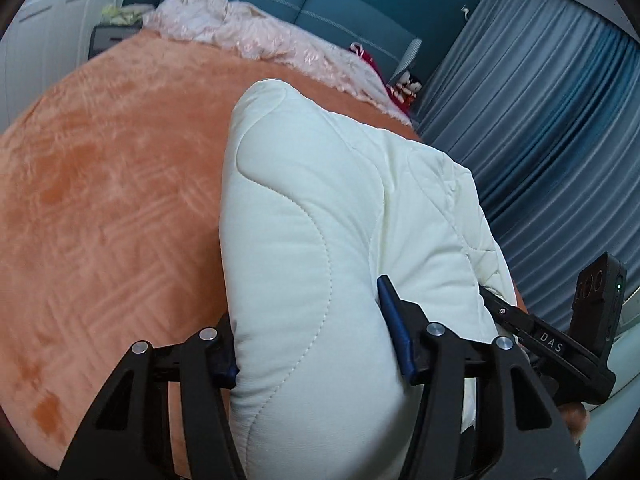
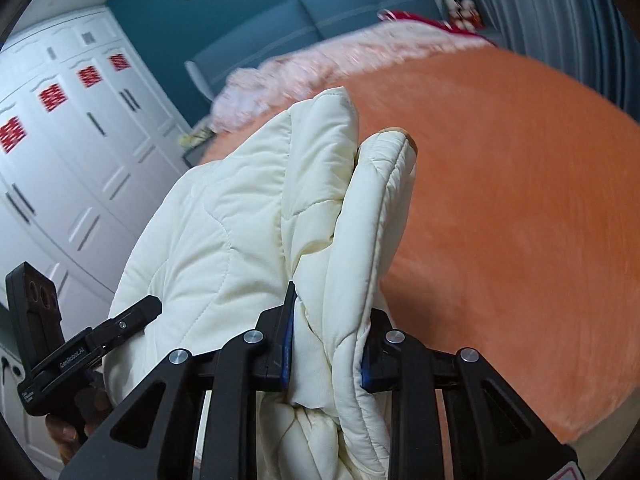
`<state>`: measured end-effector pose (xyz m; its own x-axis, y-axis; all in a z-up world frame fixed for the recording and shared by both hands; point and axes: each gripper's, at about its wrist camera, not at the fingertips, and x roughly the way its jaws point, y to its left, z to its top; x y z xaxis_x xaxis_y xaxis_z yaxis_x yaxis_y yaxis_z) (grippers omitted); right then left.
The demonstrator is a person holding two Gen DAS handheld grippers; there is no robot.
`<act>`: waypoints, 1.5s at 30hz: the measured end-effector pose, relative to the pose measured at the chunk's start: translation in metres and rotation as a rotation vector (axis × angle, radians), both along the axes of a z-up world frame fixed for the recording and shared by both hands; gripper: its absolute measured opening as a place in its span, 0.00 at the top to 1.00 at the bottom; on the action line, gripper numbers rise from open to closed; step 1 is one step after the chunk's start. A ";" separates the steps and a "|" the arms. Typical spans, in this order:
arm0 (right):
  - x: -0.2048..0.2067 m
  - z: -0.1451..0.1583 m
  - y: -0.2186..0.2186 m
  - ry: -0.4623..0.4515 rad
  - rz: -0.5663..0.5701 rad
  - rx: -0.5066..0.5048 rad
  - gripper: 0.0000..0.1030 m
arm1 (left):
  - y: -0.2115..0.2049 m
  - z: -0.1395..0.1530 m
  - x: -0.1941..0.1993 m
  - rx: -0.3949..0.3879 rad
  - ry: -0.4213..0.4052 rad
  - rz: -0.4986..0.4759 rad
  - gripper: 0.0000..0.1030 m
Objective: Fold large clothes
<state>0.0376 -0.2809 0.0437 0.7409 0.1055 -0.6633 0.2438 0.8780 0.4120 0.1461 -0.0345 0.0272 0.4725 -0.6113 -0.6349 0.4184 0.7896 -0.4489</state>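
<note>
At bottom centre of both views, jaws clamp bunched cream padded jacket [image 1: 312, 220]: left gripper [image 1: 316, 344] and right gripper [image 2: 326, 352] both pinching it, held above orange bed [image 1: 112, 184]. Mid-carry step, likely; next needs spreading it flat on bed.

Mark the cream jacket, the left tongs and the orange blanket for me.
cream jacket [image 1: 304, 216]: left wrist view, quilted panel.
left tongs [image 1: 312, 344]: left wrist view, midway between fingertips.
orange blanket [image 1: 120, 184]: left wrist view, bare plush surface.

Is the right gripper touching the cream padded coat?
Touching. In the right wrist view, the right gripper has both blue pads pressed into a bunched fold of the cream padded coat, with no gap.
</note>
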 end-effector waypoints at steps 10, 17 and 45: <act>0.045 0.059 0.069 -0.152 0.098 -0.048 0.77 | 0.078 0.073 0.017 0.024 -0.172 0.105 0.48; 0.055 0.077 0.090 -0.187 0.125 -0.080 0.77 | 0.103 0.093 0.022 0.011 -0.217 0.137 0.48; 0.064 0.105 0.094 -0.291 0.141 -0.144 0.77 | 0.124 0.108 0.046 -0.090 -0.310 0.113 0.48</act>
